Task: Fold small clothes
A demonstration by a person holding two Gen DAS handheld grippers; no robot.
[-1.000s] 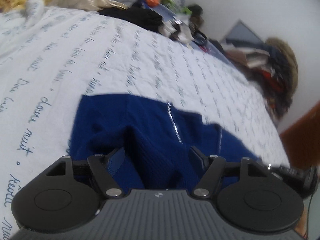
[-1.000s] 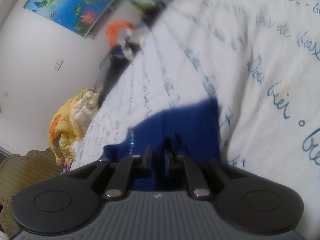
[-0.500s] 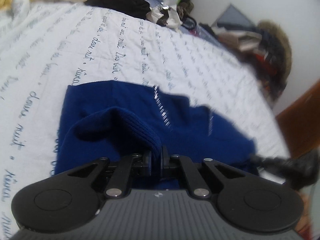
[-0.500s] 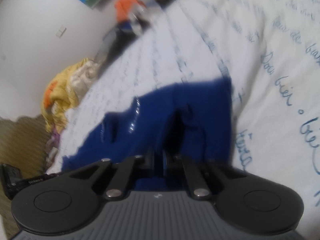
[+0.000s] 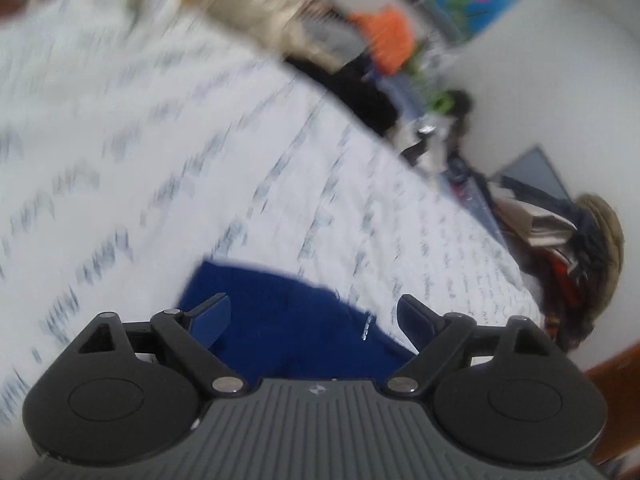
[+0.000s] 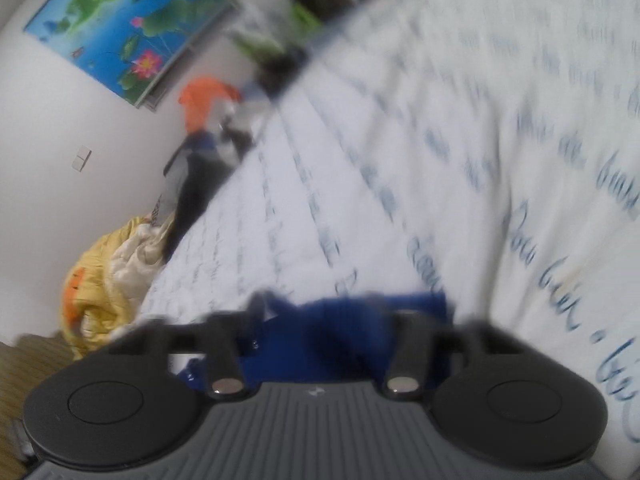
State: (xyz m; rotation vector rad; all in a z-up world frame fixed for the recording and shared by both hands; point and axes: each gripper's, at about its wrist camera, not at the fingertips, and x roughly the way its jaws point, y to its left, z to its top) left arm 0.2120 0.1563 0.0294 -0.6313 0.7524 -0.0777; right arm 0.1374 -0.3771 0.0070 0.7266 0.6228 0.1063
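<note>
We look from each wrist, close and angled down over the bed (image 5: 200,120); both views share the blue garment (image 5: 288,312) and the wall picture (image 6: 128,28).

White wall (image 6: 60,128), lotus picture (image 6: 128,28), script-printed bedspread (image 5: 200,168), wall switch (image 6: 81,158).

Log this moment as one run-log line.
left gripper: jaws opening, nothing gripped | right gripper: jaws opening, nothing gripped | blue garment: lying on bedspread

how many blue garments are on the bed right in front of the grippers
1. One dark blue garment lies on the white lettered bedspread, just ahead of the left gripper, whose jaws are opening clear of it. The right wrist view shows the same one. Other clothes are piled at the far edge.
</note>
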